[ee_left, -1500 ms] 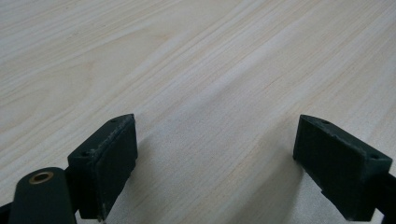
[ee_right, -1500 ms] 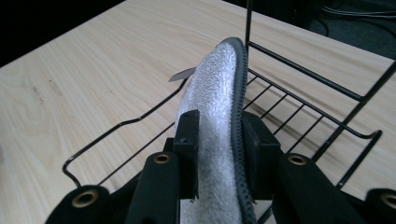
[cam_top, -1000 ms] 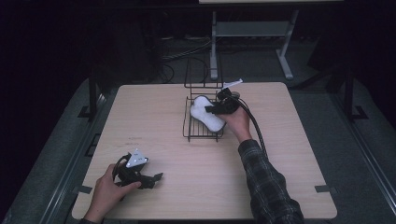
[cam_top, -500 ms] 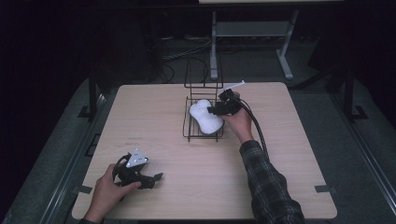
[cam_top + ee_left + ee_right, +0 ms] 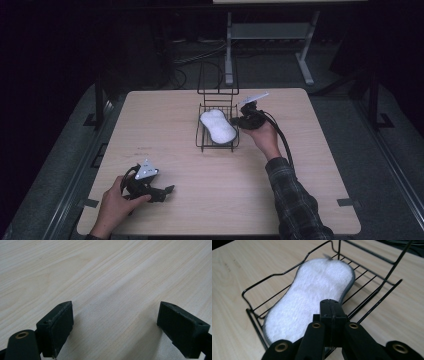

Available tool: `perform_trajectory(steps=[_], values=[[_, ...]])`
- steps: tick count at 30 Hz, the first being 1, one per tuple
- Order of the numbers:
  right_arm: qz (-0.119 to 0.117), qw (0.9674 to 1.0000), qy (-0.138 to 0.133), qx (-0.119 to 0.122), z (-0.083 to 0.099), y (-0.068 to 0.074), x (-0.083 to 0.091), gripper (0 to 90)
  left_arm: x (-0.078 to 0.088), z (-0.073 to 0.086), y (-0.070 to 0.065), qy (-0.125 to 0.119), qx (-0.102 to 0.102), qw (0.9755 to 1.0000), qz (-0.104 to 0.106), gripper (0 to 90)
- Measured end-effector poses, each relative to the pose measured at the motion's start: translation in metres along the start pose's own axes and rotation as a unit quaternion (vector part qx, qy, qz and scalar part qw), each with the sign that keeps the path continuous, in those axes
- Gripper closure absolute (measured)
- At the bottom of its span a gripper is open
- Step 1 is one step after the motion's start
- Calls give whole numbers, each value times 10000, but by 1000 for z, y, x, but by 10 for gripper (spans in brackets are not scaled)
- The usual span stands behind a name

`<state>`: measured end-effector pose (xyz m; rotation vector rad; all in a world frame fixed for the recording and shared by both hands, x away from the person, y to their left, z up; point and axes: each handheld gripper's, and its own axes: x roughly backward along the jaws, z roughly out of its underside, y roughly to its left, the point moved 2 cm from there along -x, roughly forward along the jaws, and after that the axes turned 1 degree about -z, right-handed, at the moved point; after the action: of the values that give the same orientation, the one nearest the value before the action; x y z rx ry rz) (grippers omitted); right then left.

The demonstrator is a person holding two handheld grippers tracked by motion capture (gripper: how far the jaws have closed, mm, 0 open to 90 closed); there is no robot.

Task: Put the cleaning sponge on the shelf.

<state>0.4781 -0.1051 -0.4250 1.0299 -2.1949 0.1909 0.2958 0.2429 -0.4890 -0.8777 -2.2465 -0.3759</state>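
A white peanut-shaped sponge (image 5: 218, 125) (image 5: 312, 297) lies flat in the tray of a black wire rack (image 5: 216, 146) (image 5: 254, 290) at the table's middle back. My right gripper (image 5: 238, 121) (image 5: 333, 310) hovers just off the rack's right side, pointing at the sponge. Its jaws have just been closing and now stand pressed together with nothing between them. My left gripper (image 5: 167, 190) (image 5: 116, 315) rests on the table near the front left, jaws wide apart over bare wood.
The light wooden table (image 5: 310, 165) has free room on all sides of the rack. The rack's tall wire back (image 5: 218, 80) rises behind its tray. A metal stand and cables (image 5: 230, 45) sit on the dark floor beyond the far edge.
My right gripper has drawn back to the right off the sponge and its jaws have come together. The sponge stays in the rack. The left gripper has not moved.
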Motion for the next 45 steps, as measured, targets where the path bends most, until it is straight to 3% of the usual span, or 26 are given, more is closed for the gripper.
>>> perform_trajectory(steps=[10,23,27,30,39,45], values=[[-69,9994,306,170,16,10,-5,894,0,0,0,-4,4,10000,4,129],[-312,9983,268,423,16,29,-7,893,0,0,0,8,-9,10000,-1,129],[-325,9985,248,376,15,31,-7,893,0,0,0,8,-9,10000,0,128],[-374,9987,226,258,16,28,-2,893,0,0,0,1,-1,10000,-1,128],[-230,9996,70,133,22,22,22,883,0,0,0,-2,5,10000,4,129],[-110,9999,-21,45,32,22,40,725,0,0,0,-2,5,10000,4,129]])
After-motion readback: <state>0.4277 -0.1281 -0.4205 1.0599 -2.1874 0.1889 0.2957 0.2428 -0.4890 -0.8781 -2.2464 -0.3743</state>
